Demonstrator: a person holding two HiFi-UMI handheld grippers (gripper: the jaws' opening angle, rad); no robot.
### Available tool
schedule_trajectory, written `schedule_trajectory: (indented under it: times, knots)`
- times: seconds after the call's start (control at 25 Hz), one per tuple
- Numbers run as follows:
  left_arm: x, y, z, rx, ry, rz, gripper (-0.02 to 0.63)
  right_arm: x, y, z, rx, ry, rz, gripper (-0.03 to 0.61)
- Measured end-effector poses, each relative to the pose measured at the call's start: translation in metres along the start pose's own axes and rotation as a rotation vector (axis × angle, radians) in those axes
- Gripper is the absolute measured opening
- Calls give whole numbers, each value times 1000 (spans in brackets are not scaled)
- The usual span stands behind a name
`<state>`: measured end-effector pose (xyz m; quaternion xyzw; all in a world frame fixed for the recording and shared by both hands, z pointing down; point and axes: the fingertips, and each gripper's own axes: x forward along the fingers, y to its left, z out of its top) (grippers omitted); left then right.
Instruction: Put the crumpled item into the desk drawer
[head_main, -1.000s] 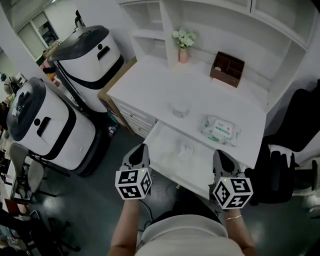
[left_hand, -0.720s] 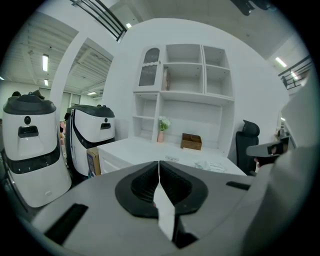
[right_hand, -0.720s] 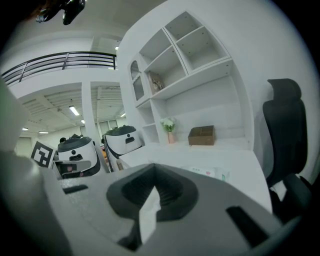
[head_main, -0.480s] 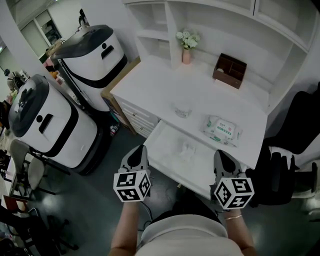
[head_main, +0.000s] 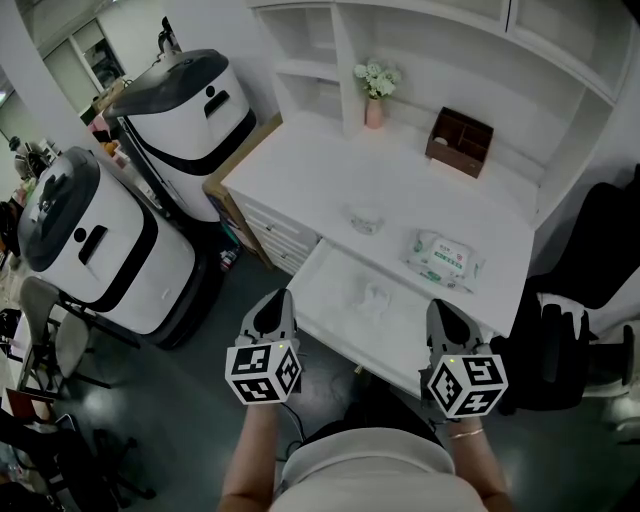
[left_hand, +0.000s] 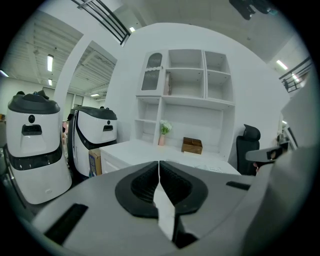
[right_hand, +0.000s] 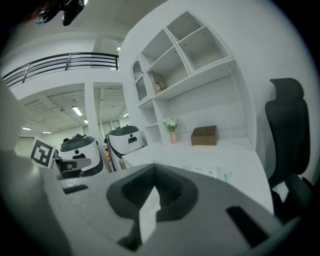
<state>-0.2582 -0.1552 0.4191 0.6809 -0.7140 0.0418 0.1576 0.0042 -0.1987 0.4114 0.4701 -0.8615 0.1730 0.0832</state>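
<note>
The desk drawer (head_main: 322, 316) stands pulled open under the white desk (head_main: 300, 165). A white crumpled item (head_main: 372, 296) lies inside it, near its middle. My left gripper (head_main: 272, 308) hovers just off the drawer's near left corner, jaws shut and empty. At the drawer's near right corner my right gripper (head_main: 441, 320) is also shut with nothing in it. In the left gripper view the left gripper (left_hand: 159, 163) has its jaws closed together. The right gripper view shows the right gripper (right_hand: 154, 166) closed too. Neither gripper touches the crumpled item.
On the desk sit a small clear crinkled thing (head_main: 364, 219), a wet-wipes pack (head_main: 440, 258), a brown organiser box (head_main: 459, 140) and a pink flower vase (head_main: 373, 95). Two white robots (head_main: 90, 250) stand at the left. A black chair (head_main: 585, 300) is at the right.
</note>
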Motion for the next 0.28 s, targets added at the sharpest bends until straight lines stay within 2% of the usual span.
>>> schedule_trajectory:
  times: [0.28]
  knots:
    - [-2, -2, -2, -8, 1, -7, -2, -3, 0, -1, -3, 6, 3, 2]
